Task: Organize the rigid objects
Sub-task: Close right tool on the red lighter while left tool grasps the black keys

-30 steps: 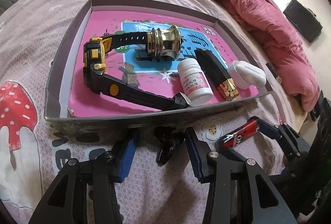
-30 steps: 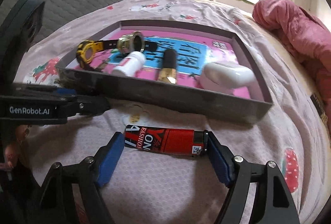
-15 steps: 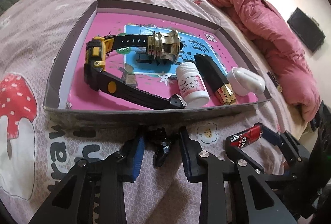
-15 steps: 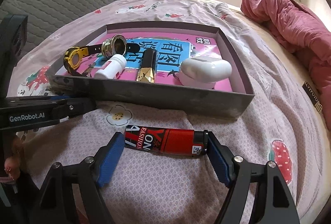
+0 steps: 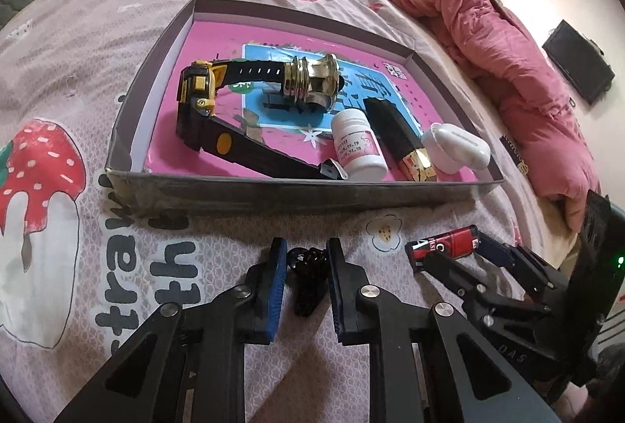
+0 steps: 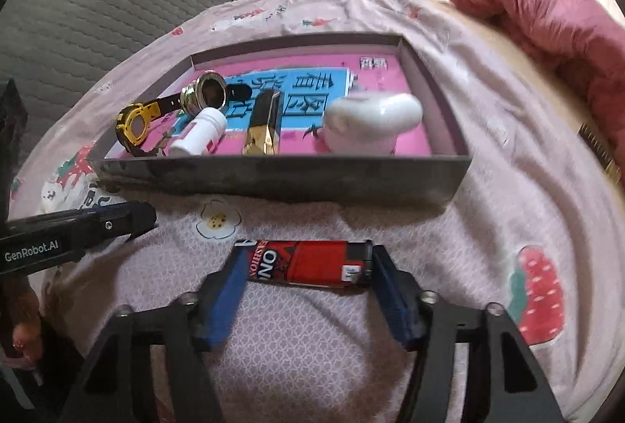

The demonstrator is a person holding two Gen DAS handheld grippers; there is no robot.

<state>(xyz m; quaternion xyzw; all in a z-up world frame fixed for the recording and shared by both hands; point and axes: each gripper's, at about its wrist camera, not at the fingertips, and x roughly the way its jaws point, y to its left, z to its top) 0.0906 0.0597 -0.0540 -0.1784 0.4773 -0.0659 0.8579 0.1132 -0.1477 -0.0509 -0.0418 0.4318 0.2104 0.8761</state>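
Left gripper closed on the small black clip-like object, on the bedsheet before the tray. Right gripper closing endwise around the red lighter; pads apparently touching. Lift both straight, clear the tray wall, then release inside gently.

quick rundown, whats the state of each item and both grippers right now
left gripper: shut on the small black clip, on the bedsheet
right gripper: closing, red lighter lengthwise between its pads
watch: in the box, unbuckled
white bottle: on its side, capped
black and gold tube: lying flat
white case: closed
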